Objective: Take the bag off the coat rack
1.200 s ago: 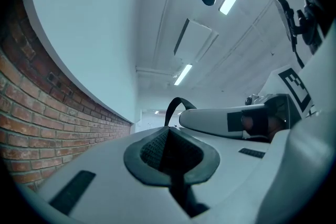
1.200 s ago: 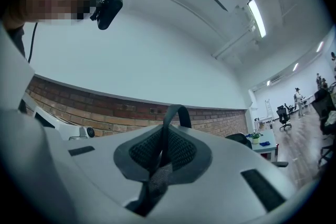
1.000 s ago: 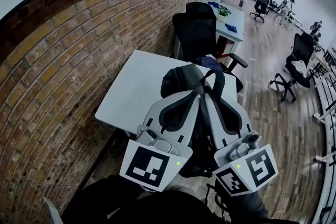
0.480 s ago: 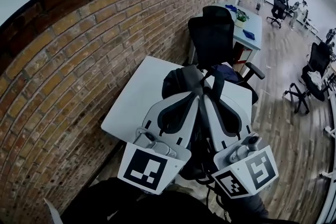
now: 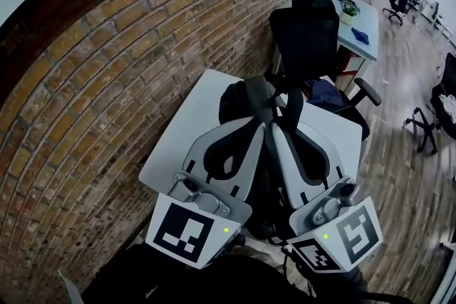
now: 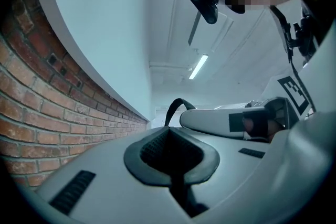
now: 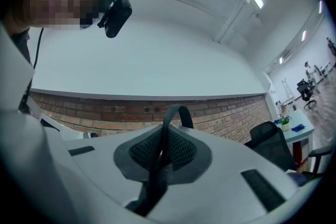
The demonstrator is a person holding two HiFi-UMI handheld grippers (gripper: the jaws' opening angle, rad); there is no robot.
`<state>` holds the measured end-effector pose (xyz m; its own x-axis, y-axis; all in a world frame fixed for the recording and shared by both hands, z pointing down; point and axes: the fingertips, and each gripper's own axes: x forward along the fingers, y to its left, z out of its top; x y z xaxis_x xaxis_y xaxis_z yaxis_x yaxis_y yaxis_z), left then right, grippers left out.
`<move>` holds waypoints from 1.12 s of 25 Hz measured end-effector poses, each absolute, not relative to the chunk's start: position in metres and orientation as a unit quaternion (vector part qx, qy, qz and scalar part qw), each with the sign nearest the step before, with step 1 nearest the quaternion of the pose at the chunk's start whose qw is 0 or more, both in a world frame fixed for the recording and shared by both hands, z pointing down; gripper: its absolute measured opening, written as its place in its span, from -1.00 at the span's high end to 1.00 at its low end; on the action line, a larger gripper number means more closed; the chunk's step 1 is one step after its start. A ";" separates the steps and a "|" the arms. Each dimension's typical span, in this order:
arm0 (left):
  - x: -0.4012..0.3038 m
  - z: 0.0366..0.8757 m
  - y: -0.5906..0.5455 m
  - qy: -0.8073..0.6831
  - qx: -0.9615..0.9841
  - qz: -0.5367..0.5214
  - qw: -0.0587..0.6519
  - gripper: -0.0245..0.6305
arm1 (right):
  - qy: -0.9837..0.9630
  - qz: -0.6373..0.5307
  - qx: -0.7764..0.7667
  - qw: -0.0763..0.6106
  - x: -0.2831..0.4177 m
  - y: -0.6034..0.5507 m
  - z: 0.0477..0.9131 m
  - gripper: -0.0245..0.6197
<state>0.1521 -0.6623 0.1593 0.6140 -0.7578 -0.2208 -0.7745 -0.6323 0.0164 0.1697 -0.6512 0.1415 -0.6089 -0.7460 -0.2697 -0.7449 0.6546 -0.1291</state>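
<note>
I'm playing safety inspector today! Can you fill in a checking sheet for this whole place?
Surface: white table, bare where it shows.
Job's things: black bag hangs over the table by its straps; no coat rack seen.
Clutter: nothing seen on the table.
Grippers: left gripper and right gripper, side by side, each shut on a bag strap.
Cables: nothing seen on the table.
Surroundings: brick wall, black office chair, second desk, wooden floor.

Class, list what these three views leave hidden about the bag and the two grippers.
- Head view: lower half of the bag, behind the left gripper and right gripper.
- Both gripper views: the bag's body, behind the shut jaws; only its strap shows.
- Coat rack: in no view.
</note>
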 end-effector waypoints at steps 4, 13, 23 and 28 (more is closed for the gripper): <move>0.148 0.159 -0.680 0.432 -0.895 0.102 0.040 0.90 | 0.899 -0.007 -0.411 0.150 0.166 -0.669 0.141 0.87; 0.093 0.155 -0.711 0.445 -0.888 0.105 0.046 0.90 | 0.904 -0.006 -0.400 0.149 0.111 -0.699 0.136 0.87; -0.005 0.155 -0.761 0.444 -0.889 0.097 0.049 0.90 | 0.901 -0.012 -0.403 0.159 0.015 -0.747 0.137 0.87; -0.058 0.155 -0.787 0.462 -0.881 0.085 0.061 0.90 | 0.904 -0.018 -0.390 0.172 -0.037 -0.774 0.138 0.87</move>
